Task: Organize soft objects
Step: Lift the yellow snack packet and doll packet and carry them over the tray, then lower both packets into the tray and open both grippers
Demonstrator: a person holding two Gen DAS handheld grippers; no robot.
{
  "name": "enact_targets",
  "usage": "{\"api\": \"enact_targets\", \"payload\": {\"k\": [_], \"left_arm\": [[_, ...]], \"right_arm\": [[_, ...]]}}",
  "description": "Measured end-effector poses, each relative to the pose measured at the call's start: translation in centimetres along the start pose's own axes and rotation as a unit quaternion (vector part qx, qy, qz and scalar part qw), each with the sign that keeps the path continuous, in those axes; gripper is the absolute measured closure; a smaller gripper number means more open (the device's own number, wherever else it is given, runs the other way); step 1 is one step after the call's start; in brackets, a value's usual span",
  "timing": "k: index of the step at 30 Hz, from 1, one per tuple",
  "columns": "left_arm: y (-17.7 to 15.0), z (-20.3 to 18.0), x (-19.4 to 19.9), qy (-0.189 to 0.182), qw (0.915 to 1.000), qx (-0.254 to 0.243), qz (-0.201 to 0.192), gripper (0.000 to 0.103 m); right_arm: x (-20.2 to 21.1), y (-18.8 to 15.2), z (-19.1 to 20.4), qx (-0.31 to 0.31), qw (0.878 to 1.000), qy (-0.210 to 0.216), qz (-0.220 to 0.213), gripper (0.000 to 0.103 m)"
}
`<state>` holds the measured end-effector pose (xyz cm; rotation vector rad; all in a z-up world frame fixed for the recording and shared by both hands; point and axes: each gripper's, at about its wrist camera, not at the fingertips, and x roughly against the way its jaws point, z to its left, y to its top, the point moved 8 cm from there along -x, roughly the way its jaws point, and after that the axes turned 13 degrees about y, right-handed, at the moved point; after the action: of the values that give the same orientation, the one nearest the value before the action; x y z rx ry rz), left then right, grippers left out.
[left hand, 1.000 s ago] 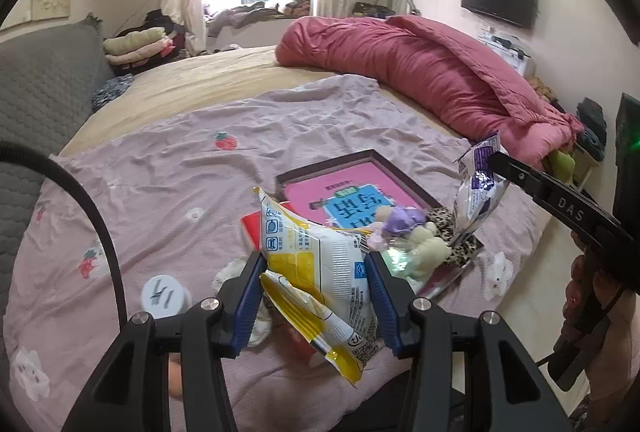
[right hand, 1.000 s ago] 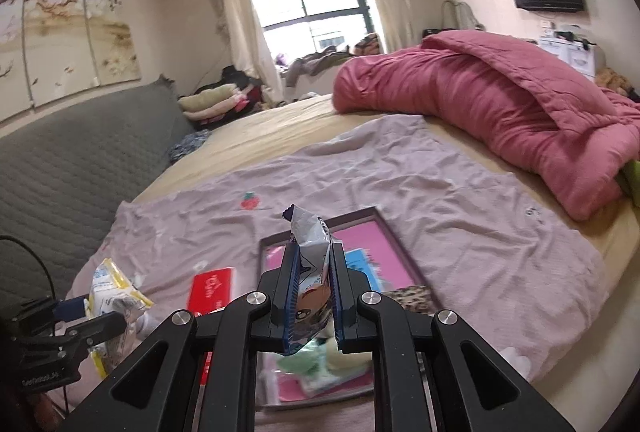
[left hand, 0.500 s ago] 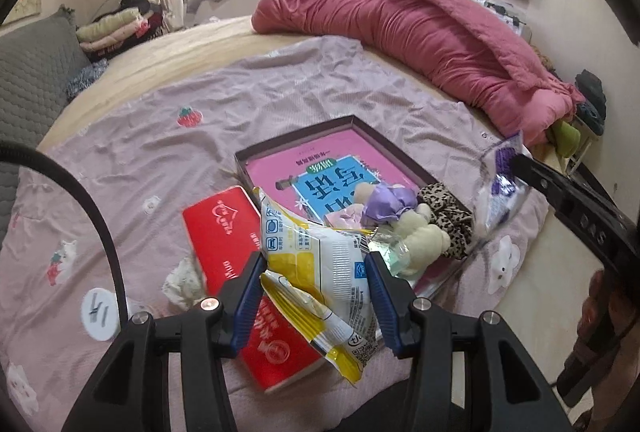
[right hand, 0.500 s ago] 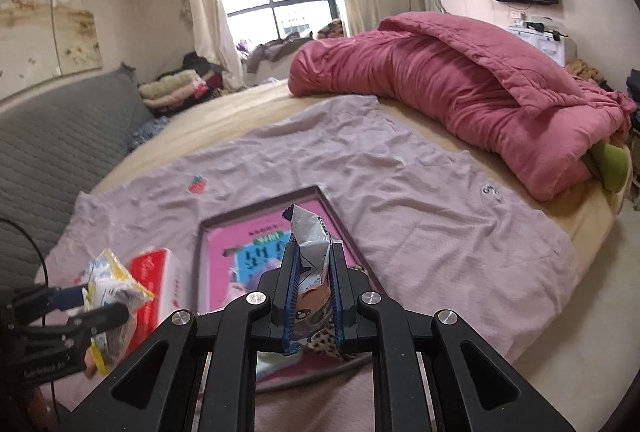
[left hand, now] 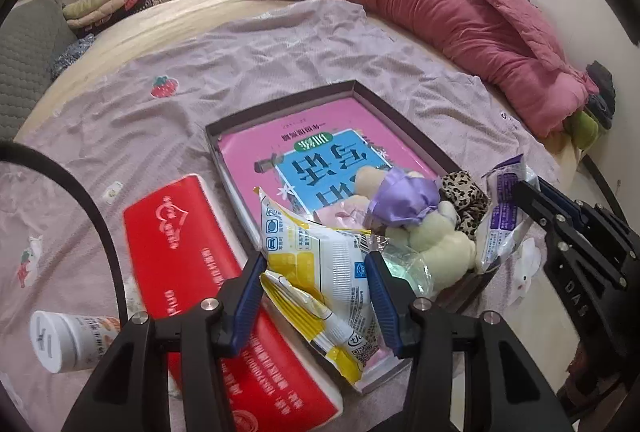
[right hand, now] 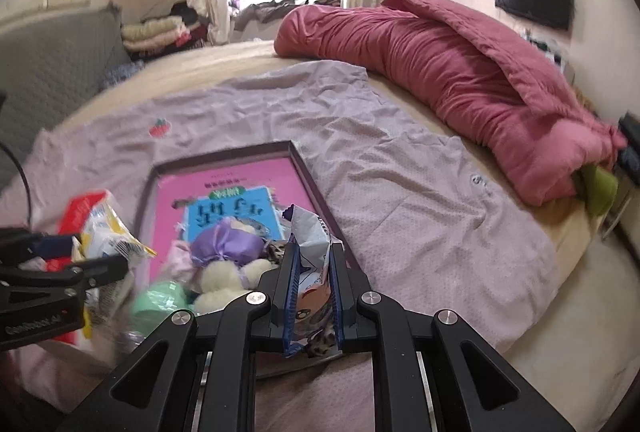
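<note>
I hold a yellow packet (left hand: 320,272) left and a purple packet (right hand: 310,272) right; dropped carelessly, either could miss the crowded tray (left hand: 280,104).

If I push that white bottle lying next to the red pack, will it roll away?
Probably. The white bottle lies on its side and looks round, so a nudge across its length would likely roll it. The wrinkled lilac sheet should slow it. It looks like light plastic, so it probably slides easily too.
</note>
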<state>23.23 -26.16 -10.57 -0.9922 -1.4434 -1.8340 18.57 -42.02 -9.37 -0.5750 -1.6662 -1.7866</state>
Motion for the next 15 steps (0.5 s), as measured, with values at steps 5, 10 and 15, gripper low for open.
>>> {"api": "enact_targets", "payload": {"k": [5, 10, 15], "left_arm": [[-0.1, -0.5, -0.9, -0.003, 1.0, -0.001, 0.005, 0.052], [-0.1, -0.7, -1.9, -0.004, 0.9999, 0.003, 0.014, 0.052], [-0.3, -1.1, -2.3, -0.003, 0.9999, -0.004, 0.016, 0.052]], "right_arm": [[-1.8, -0.2, -0.1, 0.001, 1.0, 0.009, 0.011, 0.088], [-3.5, -0.1, 0.0, -0.005, 0.999, 0.028, 0.015, 0.088], [-4.7, 0.0, 0.7, -0.008, 0.998, 0.054, 0.011, 0.085]]}}
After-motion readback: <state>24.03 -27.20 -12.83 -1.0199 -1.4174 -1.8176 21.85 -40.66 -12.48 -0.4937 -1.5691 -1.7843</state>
